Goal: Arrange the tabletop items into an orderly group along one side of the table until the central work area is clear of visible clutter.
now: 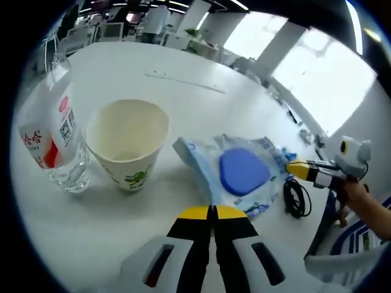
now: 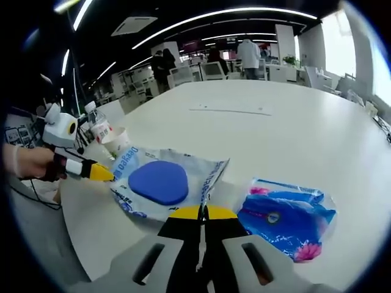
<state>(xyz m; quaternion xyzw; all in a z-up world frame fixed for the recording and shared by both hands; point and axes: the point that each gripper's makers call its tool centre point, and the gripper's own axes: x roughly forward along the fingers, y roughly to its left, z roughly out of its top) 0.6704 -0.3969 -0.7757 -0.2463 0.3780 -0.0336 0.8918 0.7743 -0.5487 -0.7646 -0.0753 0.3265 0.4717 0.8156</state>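
Note:
A crinkled clear packet with a blue oval pad inside [image 1: 243, 172] [image 2: 157, 182] lies on the white table [image 1: 183, 79] [image 2: 293, 134]. My left gripper [image 1: 212, 211] [image 2: 102, 174] is shut, its yellow tips pinched at one edge of the packet. At the opposite edge my right gripper [image 2: 201, 212] [image 1: 292, 169] is shut on the packet's corner. A paper cup [image 1: 128, 143] [image 2: 117, 141] stands upright beside a clear water bottle [image 1: 52, 134] [image 2: 99, 127]. In the right gripper view a blue flowered tissue pack [image 2: 287, 220] lies to the right.
A black cable [image 1: 296, 198] coils at the table's edge near the right gripper. A person's hand [image 2: 27, 162] holds the left gripper. Office desks and standing people [image 2: 247, 55] fill the far background. A thin strip [image 2: 231, 110] lies mid-table.

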